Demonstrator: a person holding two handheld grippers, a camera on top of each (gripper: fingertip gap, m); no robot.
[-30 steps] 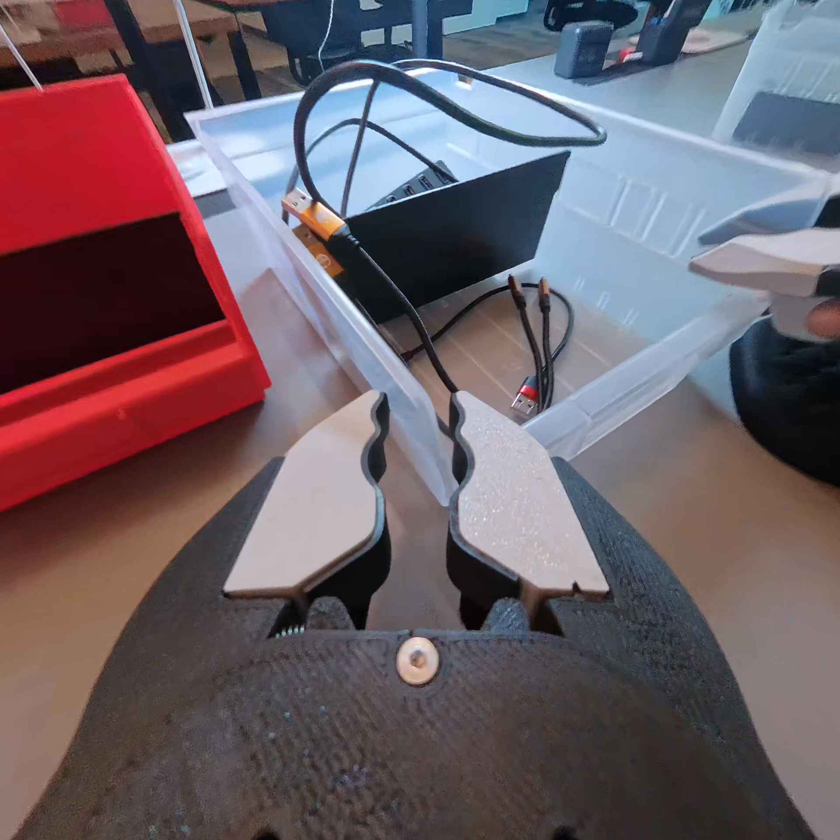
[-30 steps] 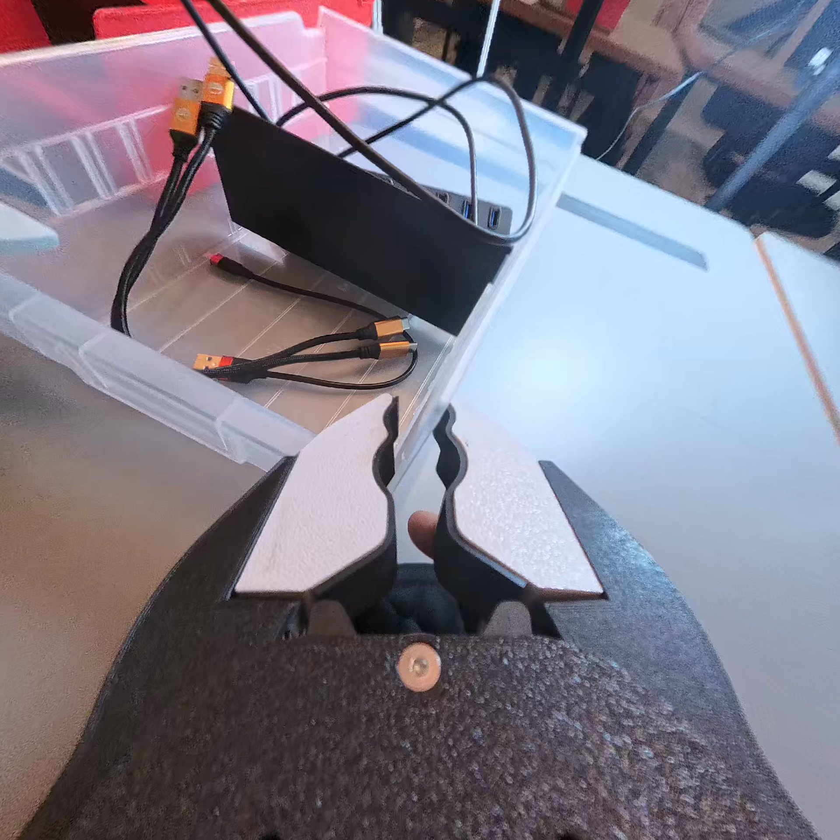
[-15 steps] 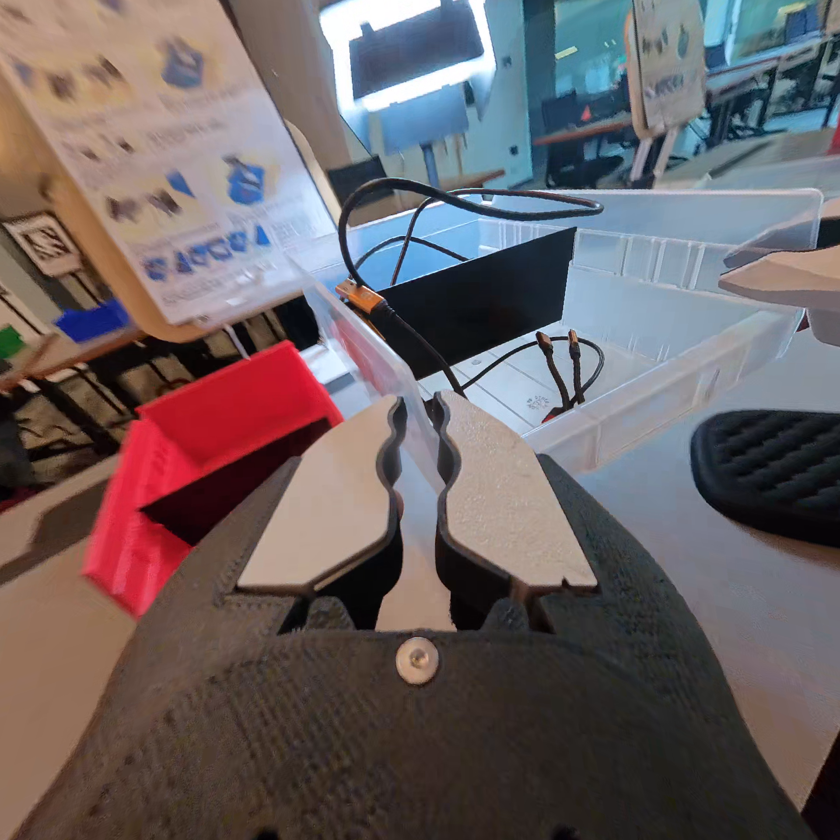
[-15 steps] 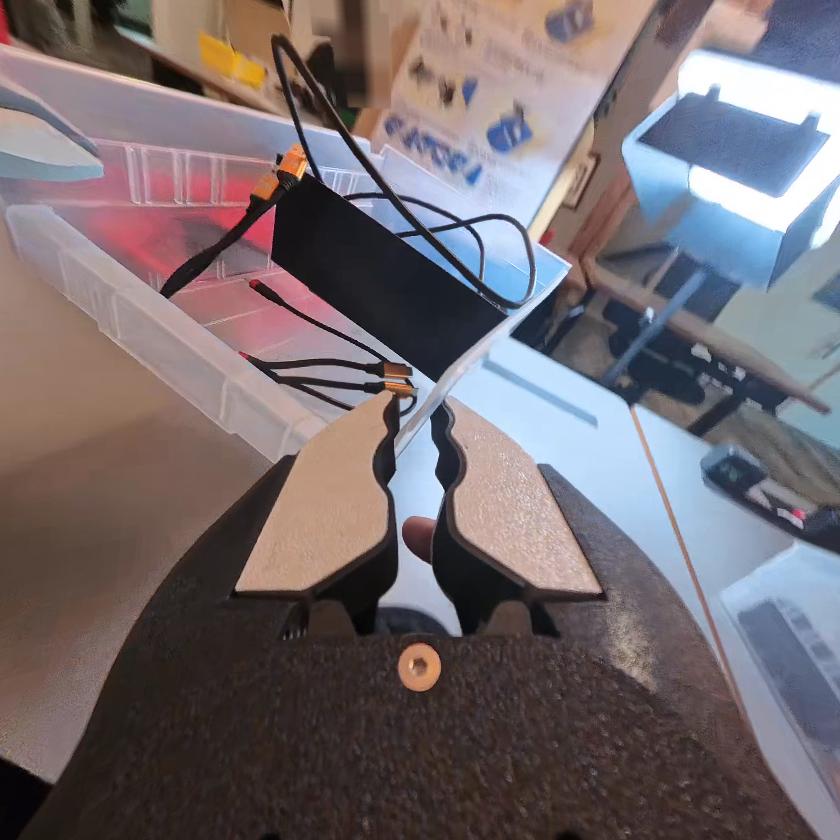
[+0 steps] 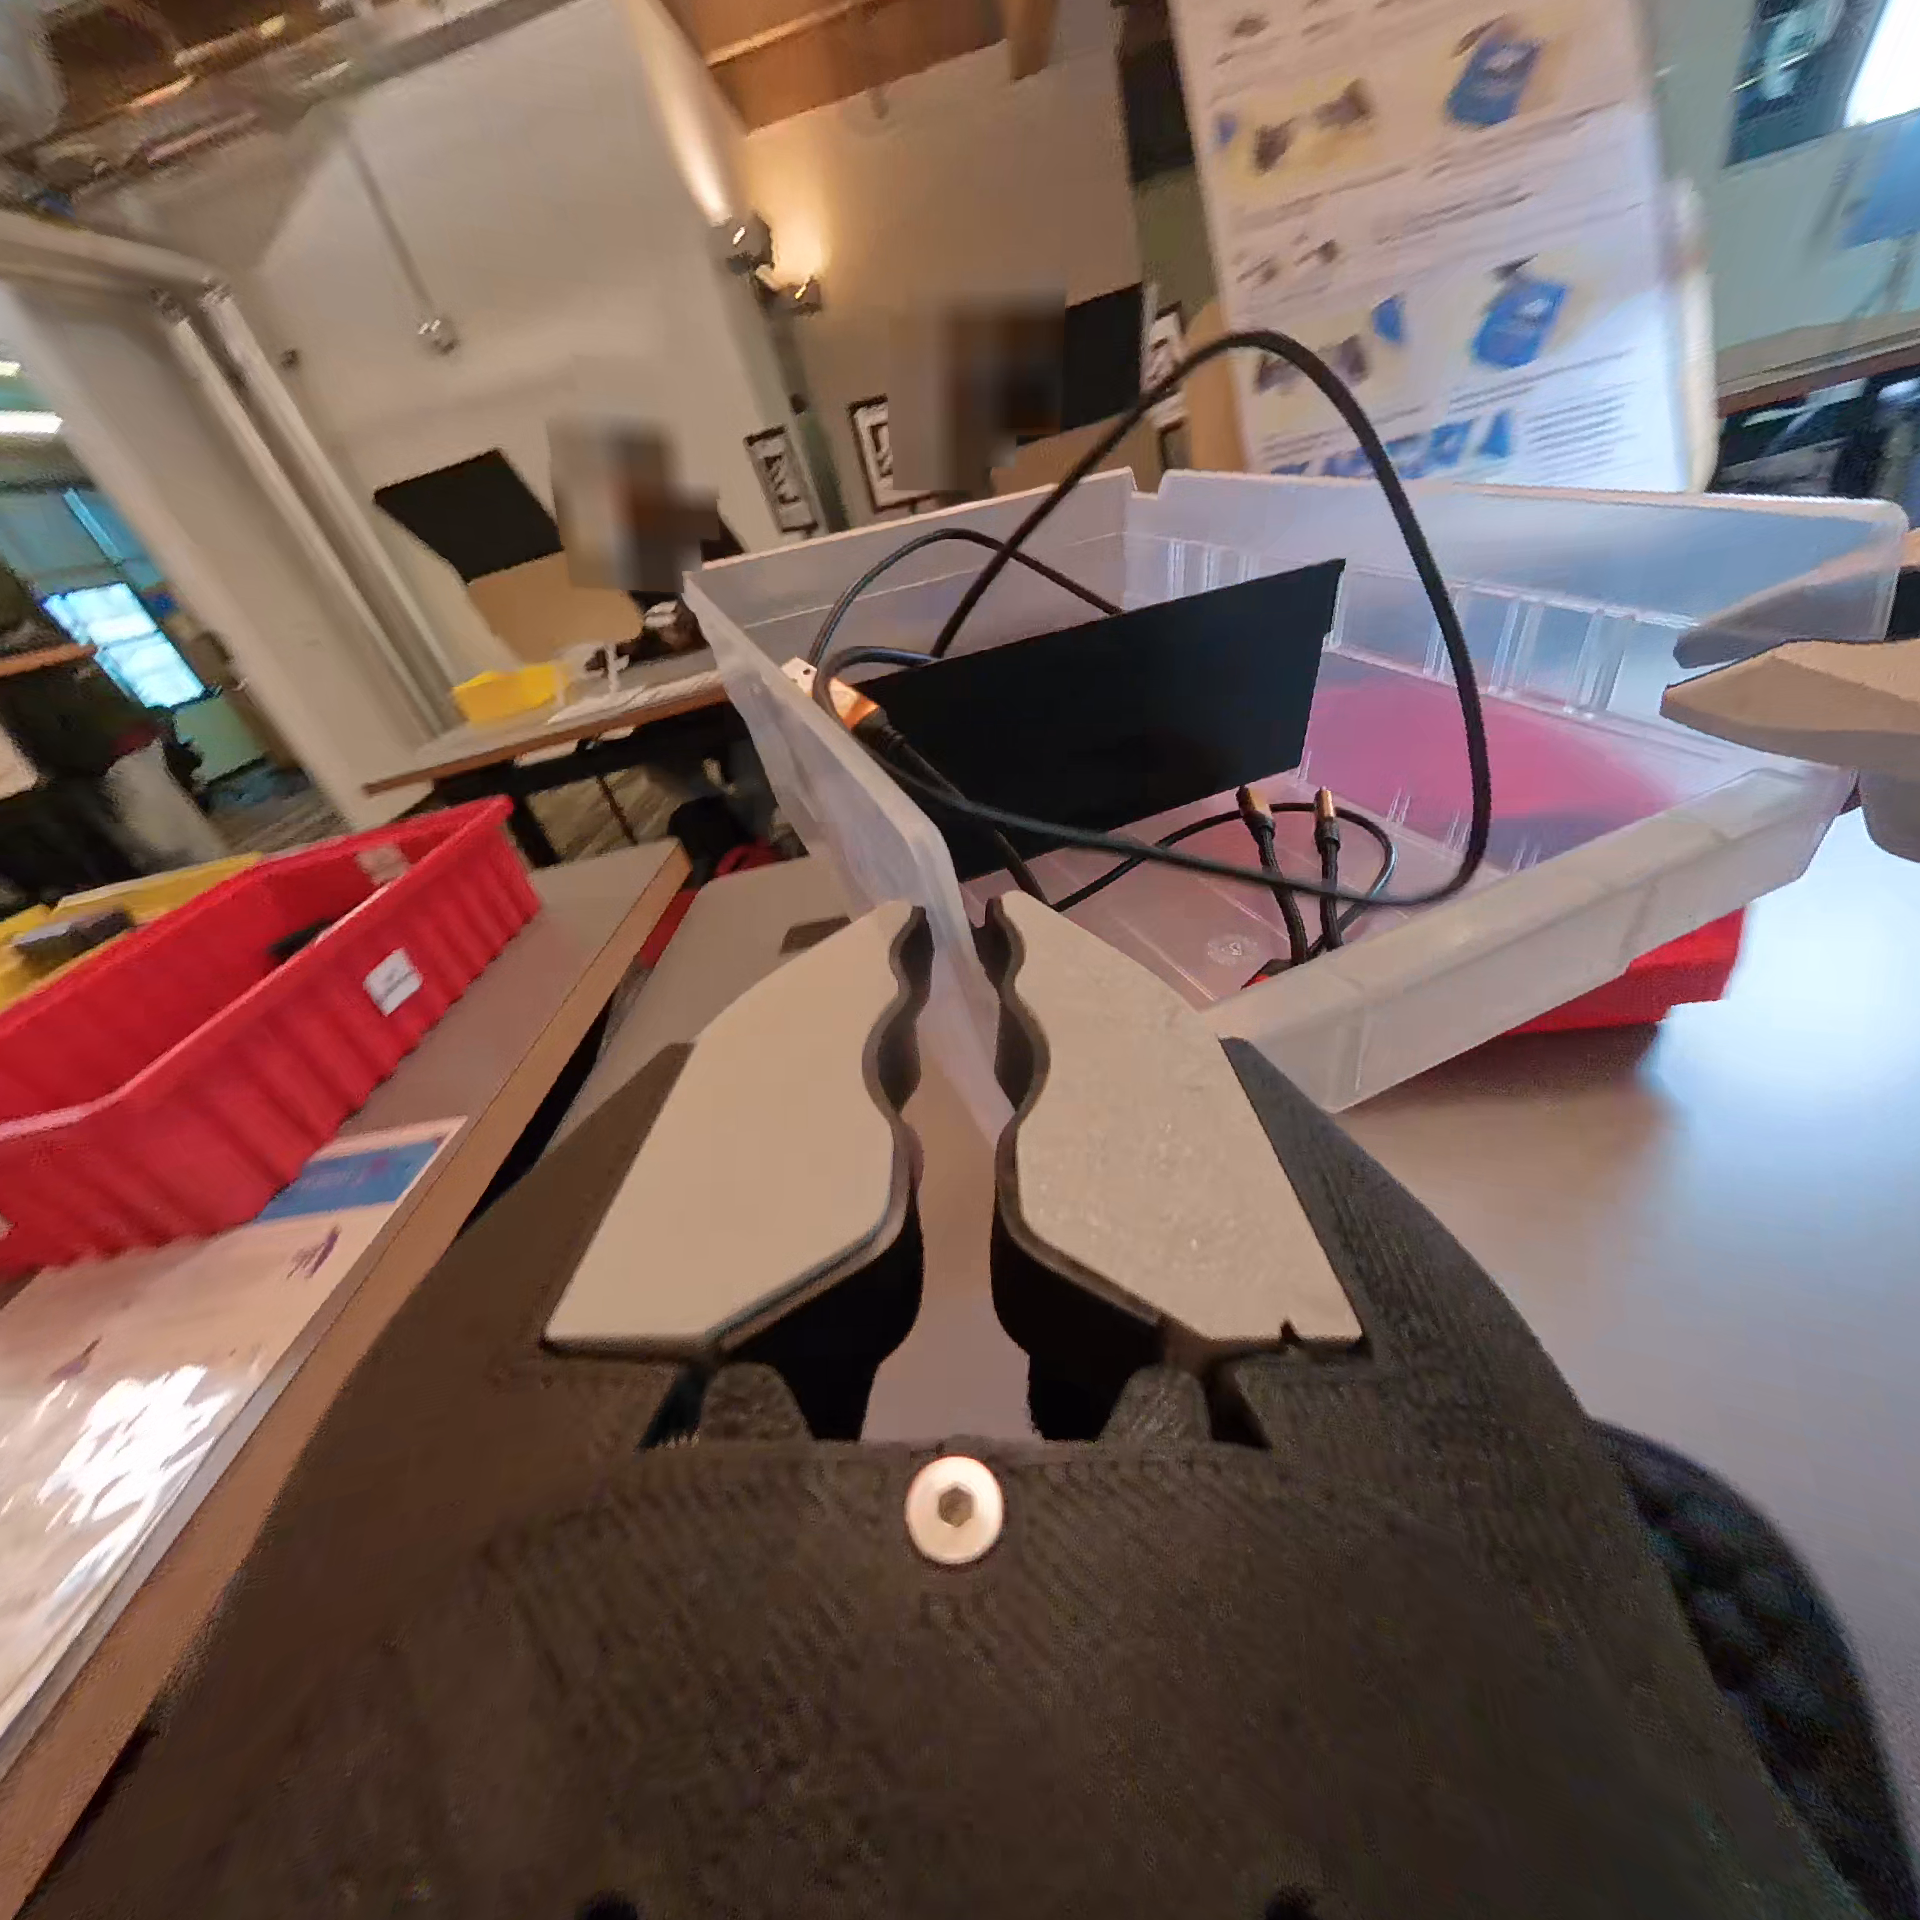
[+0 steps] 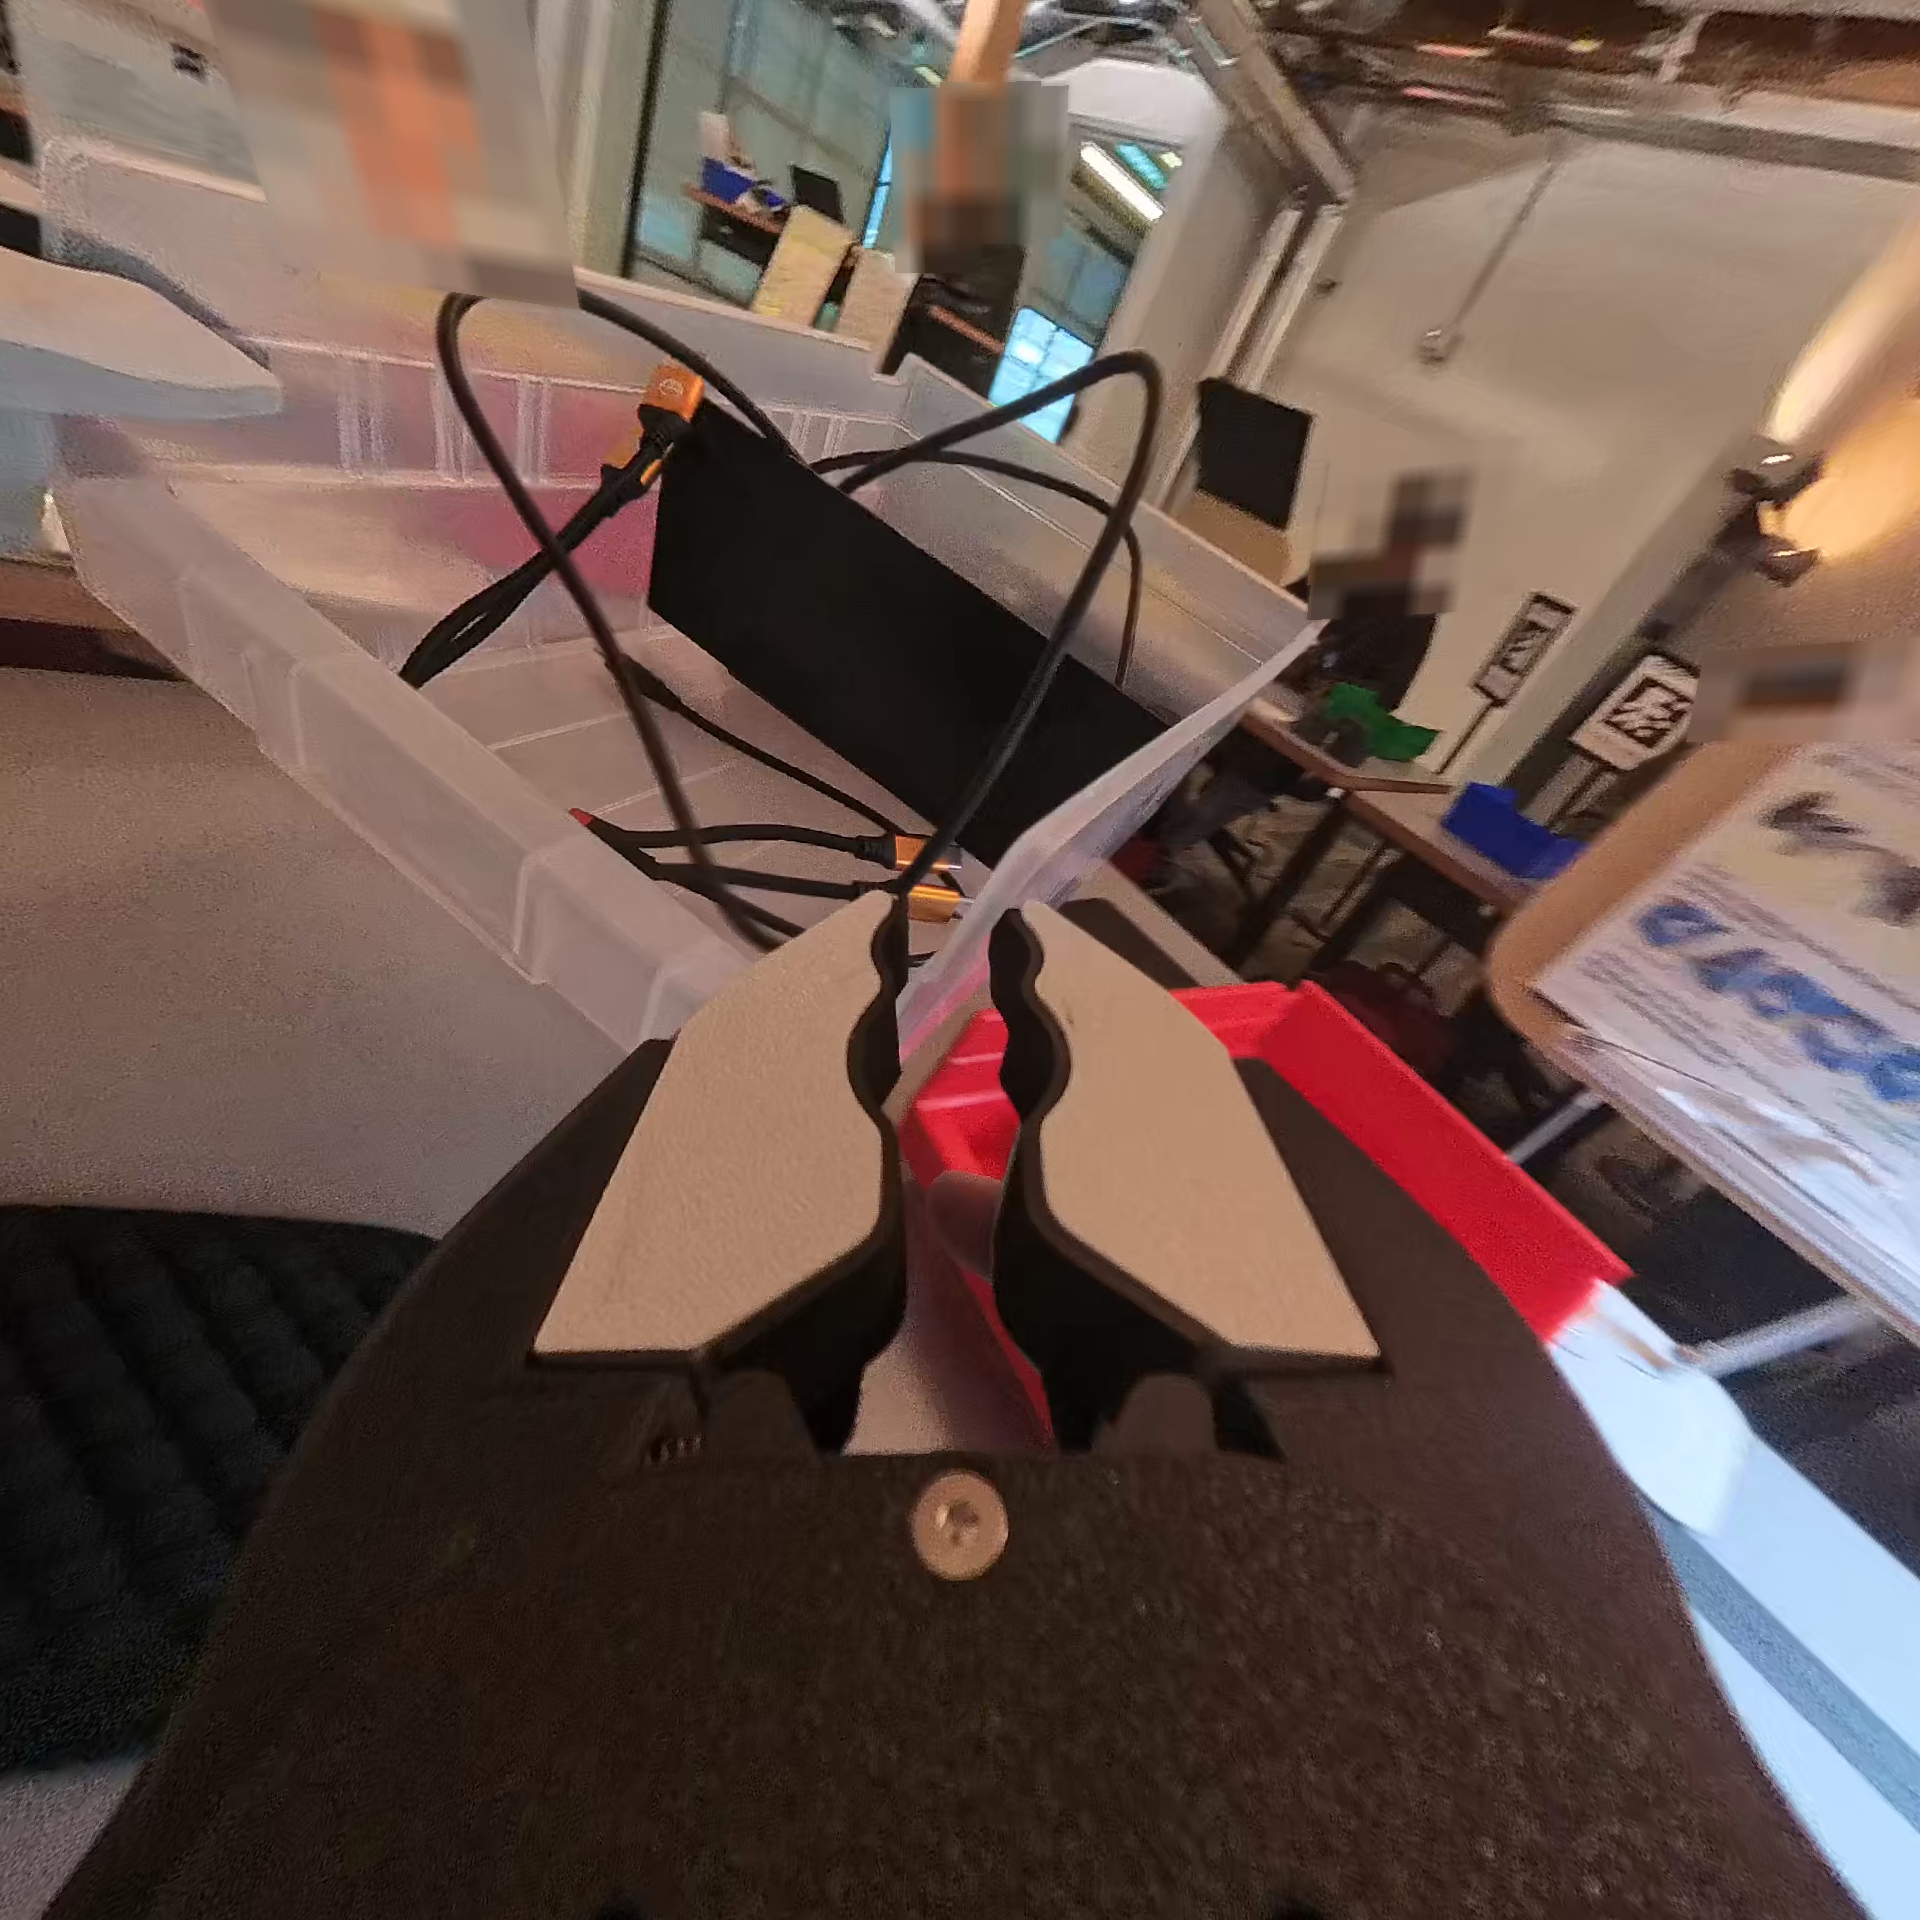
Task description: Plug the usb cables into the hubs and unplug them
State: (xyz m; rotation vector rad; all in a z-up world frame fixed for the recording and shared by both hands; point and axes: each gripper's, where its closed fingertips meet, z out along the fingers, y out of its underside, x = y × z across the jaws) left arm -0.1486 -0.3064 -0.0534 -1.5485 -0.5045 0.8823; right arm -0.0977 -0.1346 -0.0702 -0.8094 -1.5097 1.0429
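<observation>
A clear plastic bin (image 5: 1507,966) hangs tilted in the air between my two grippers. In it stand a black hub (image 5: 1091,707) and an orange USB plug (image 5: 852,707). A black cable (image 5: 1455,644) loops above the rim and braided cables (image 5: 1299,883) lie on the floor of the bin. My left gripper (image 5: 951,920) is shut on the bin's left wall. My right gripper (image 6: 940,930) is shut on the bin's right wall (image 6: 1091,810). The hub (image 6: 883,623), the orange plug (image 6: 670,400) and the cable loop (image 6: 1138,416) also show in the right wrist view.
A red ribbed tray (image 5: 260,966) sits on a table to the left. A red bin (image 6: 1351,1122) lies below the clear bin's right end. A black mat (image 6: 104,1455) lies on the grey table. A leaning poster board (image 6: 1714,987) stands to the right. My right fingertips sit around 20 cm from my left ones.
Both grippers closed tighter on the bin's side walls and lifted it off the table. The bin has swung round and now hangs over the red bin.
</observation>
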